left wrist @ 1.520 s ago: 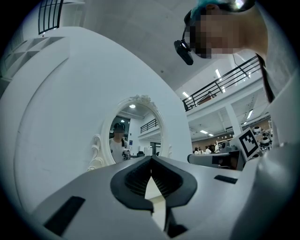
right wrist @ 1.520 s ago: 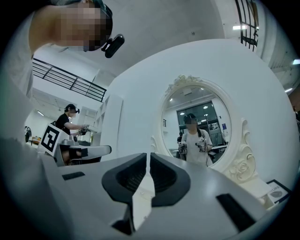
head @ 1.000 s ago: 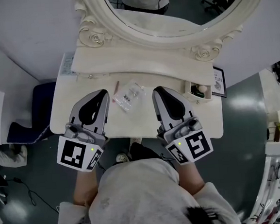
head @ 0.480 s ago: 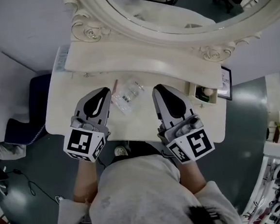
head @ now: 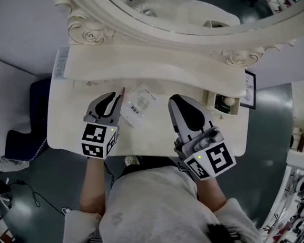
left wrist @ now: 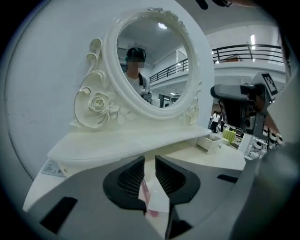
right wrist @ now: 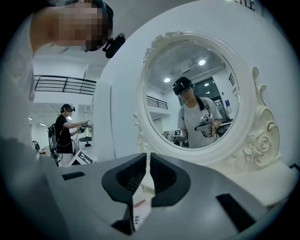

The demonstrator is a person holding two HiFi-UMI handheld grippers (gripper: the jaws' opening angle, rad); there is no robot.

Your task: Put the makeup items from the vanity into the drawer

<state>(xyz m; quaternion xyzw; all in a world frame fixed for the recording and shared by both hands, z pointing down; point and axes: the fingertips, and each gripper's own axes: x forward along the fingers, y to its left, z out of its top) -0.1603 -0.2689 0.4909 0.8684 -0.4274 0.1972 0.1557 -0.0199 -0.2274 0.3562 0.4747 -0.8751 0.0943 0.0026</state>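
A thin pink pencil [head: 123, 93] and a clear packet [head: 138, 104] with small items lie on the white vanity top [head: 68, 131]. My left gripper [head: 113, 97] reaches over the pencil's near end with its jaws a narrow gap apart. In the left gripper view [left wrist: 150, 161] the pencil [left wrist: 145, 194] and packet [left wrist: 160, 200] show through that gap, below the jaws. My right gripper [head: 177, 99] hovers to the right of the packet, shut and holding nothing [right wrist: 148, 159]. A small drawer [head: 220, 100] stands open at the right with small items inside.
A big oval mirror [head: 195, 8] in a carved frame rises behind a raised shelf [head: 152, 65]. A framed sign [head: 251, 89] stands beside the drawer. A dark stool [head: 39, 109] sits left of the vanity. A leaflet [head: 61, 65] lies on the back left corner.
My left gripper has moved forward and right, up to the pink pencil and the packet. The right gripper has stayed about where it was.
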